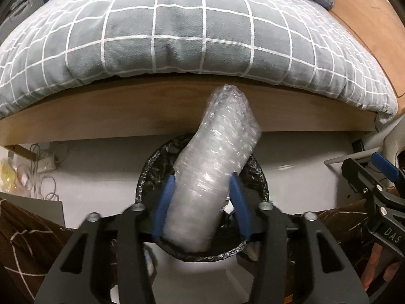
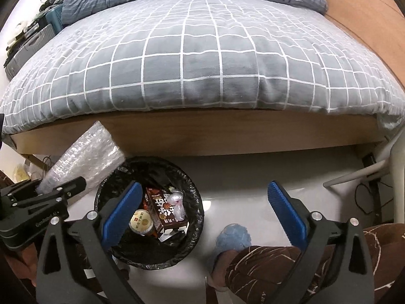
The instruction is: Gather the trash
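Bubble wrap, rolled into a crinkly clear tube point(image 1: 220, 167), stands between the blue pads of the left claw point(image 1: 201, 207), tilted over the black-lined trash bin point(image 2: 149, 210); motion blur hides whether the pads still press it. Inside the bin lie a brown snack box point(image 2: 164, 211) and a round lid point(image 2: 141, 221). Wide open and empty, the right claw point(image 2: 202, 212) hangs above white floor point(image 2: 240, 177), partly masking the bin. A grey checked quilt point(image 2: 202, 63) overhangs the wooden bed frame point(image 2: 227, 134) just behind.
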{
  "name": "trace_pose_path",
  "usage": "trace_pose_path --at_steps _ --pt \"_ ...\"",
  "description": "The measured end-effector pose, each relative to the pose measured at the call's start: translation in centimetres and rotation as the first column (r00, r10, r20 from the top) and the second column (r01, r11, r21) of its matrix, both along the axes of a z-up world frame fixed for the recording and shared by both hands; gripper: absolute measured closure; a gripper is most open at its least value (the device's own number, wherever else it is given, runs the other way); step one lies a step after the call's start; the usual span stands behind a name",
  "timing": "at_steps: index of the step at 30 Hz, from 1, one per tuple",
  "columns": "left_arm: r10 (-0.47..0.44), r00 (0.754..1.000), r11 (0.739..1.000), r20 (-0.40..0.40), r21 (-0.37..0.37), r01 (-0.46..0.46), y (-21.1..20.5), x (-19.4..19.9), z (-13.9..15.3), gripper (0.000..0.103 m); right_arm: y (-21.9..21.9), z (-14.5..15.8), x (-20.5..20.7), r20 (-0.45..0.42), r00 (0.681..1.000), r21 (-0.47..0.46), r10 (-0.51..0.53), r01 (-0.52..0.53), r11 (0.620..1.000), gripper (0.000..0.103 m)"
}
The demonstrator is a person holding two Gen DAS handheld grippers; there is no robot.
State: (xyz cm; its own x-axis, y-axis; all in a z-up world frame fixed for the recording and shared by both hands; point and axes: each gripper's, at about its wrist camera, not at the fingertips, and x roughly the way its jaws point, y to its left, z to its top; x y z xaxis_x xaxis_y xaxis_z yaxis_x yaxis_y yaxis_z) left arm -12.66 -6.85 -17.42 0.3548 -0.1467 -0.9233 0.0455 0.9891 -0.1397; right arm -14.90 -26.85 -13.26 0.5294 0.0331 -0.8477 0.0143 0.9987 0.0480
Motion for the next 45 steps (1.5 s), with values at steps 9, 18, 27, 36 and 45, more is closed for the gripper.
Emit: trace_pose_path --at_steps 9,18,27,36,45 --pt "0.027 0.997 0.999 0.067 0.016 -0.028 1.4 -0.2 2.3 0.018 0.4 1.0 0.4 0.003 1.000 0.008 0.000 0.000 1.000 0.008" --pt "0.068 0.970 0.996 0.232 0.032 -0.078 3.8 -1.0 10.9 0.006 1.0 8.2 -0.1 0.104 0.995 0.008 -0.007 0.006 1.000 0.008" --pt "0.066 0.947 0.996 0.314 0.036 -0.081 4.0 -4.1 17.6 0.006 1.3 14.7 -2.5 0.199 0.980 -0.005 0.004 -0.003 1.000 0.008" --pt "0.043 0.941 0.998 0.334 0.033 -0.057 3.8 -6.5 19.7 0.006 1.9 17.5 -5.3 0.249 0.968 -0.019 0.023 -0.019 1.000 0.008" --pt "0.052 0.939 0.997 0.339 0.032 -0.066 4.3 -6.9 20.1 0.006 2.5 17.8 -5.6 0.248 0.968 -0.017 0.027 -0.023 1.000 0.008"
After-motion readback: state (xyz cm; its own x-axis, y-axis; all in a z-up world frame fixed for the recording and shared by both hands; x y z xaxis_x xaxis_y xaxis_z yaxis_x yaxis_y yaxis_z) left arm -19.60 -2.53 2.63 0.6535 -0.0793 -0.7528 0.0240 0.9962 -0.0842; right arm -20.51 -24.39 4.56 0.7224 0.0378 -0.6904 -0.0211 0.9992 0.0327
